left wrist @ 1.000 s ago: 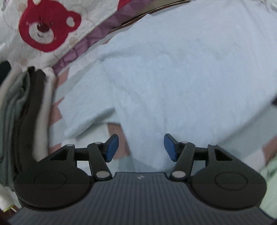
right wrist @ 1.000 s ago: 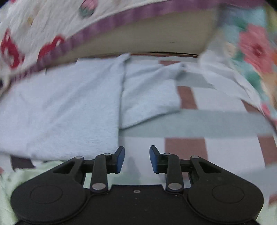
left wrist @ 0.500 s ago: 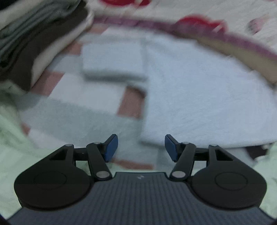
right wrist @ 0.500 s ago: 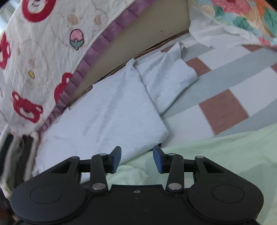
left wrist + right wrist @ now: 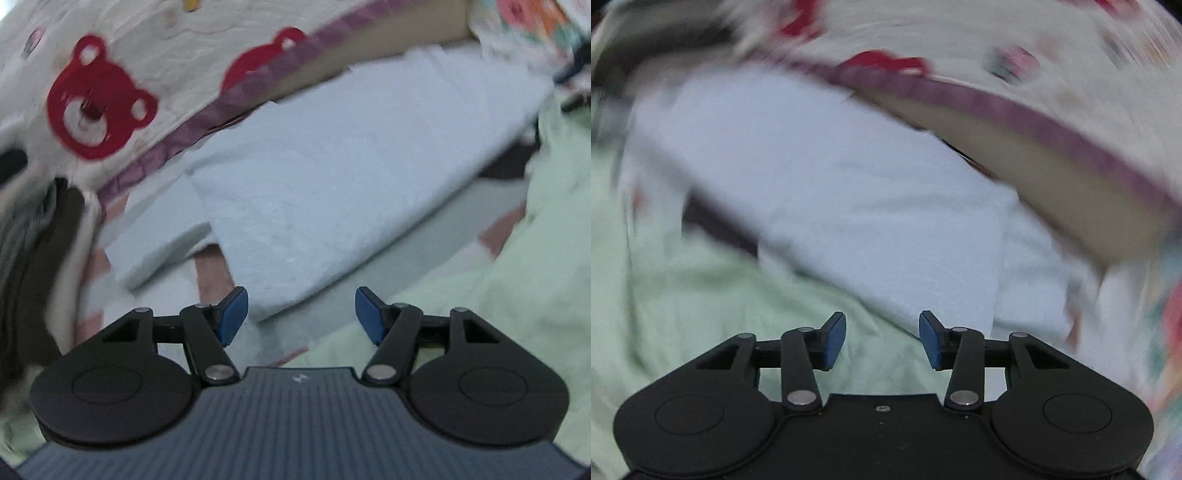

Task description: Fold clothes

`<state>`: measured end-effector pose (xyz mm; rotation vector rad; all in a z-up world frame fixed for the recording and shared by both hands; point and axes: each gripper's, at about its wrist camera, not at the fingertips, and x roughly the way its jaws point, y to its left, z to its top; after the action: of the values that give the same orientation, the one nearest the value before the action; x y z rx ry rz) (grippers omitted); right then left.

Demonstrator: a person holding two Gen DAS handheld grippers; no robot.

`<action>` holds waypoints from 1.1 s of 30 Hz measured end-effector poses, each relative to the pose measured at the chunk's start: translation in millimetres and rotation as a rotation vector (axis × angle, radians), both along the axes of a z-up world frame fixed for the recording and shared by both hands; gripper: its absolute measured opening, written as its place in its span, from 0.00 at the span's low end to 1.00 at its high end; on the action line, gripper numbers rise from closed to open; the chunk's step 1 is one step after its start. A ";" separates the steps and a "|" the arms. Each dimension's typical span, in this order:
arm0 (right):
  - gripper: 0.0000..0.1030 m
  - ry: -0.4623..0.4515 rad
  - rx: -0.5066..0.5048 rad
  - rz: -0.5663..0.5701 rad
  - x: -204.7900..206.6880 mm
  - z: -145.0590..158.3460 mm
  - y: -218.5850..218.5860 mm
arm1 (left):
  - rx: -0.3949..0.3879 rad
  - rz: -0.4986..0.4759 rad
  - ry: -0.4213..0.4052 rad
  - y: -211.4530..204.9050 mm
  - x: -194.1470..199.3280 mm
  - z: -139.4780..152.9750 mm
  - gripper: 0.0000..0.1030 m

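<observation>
Two tongs, both empty. Left tongs (image 5: pixel 301 314) stand well apart with nothing between the pads. Right tongs (image 5: pixel 882 339) are narrower and closing, also with nothing between them, only cloth below.

Risks from here:
- The right view is heavily smeared, so the hem there is hard to place. A pinch now could catch the pale green garment (image 5: pixel 713 306) along with the light blue top (image 5: pixel 820 184), since the green cloth lies against the blue one's near edge.
- The right tongs may shut before reaching any edge and take nothing, or only a single layer, which would skew the fold.
- The blue top's far side is tucked under the overhang of the bear-print quilt (image 5: pixel 147 66). Pulling hard could drag the quilt, or snag the top.
- The left sleeve (image 5: pixel 162 240) lies spread to the side. Grabbing the body corner alone leaves it trailing.

Positions: the blue top (image 5: pixel 332 184) lies flat on the checked bedsheet (image 5: pixel 214 269), ahead of both tongs. In the left view its near corner sits just beyond the left pad, not between the pads. In the right view its near edge runs just beyond the fingertips. A stack of folded clothes (image 5: pixel 33 251) is at the far left, clear of the work.
</observation>
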<state>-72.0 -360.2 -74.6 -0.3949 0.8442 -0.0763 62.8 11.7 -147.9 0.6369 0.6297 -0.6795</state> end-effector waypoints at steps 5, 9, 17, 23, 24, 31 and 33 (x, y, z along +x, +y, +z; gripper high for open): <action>0.64 -0.016 -0.120 0.011 1.8 -12.1 -3.2 | 0.069 0.020 -0.038 -12.2 7.6 -2.1 0.64; 0.66 -0.005 -0.207 0.061 9.2 -10.7 0.9 | 0.125 0.037 -0.072 -25.3 7.6 -4.2 0.68; 0.66 -0.021 -0.116 0.062 21.2 -10.5 6.8 | 0.173 0.008 -0.126 -46.1 6.9 -7.8 0.68; 0.61 -0.078 -0.107 0.041 31.4 -13.1 1.5 | 0.136 -0.052 -0.126 -65.7 -1.2 -3.5 0.69; 0.37 -0.082 -0.115 0.038 33.6 -12.3 -0.6 | 0.136 -0.074 -0.131 -70.1 -4.7 -3.7 0.69; 0.07 -0.156 -0.073 0.022 39.7 13.0 -12.1 | 0.183 -0.134 -0.149 -103.9 -13.5 -9.0 0.71; 0.07 -0.155 -0.080 0.029 39.8 15.2 -14.3 | 0.200 -0.077 -0.131 -109.6 -0.9 -9.1 0.75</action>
<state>-32.2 -374.5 -59.5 -0.4699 0.6838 -0.1129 61.9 -97.9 -157.1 0.8881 0.5581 -0.6448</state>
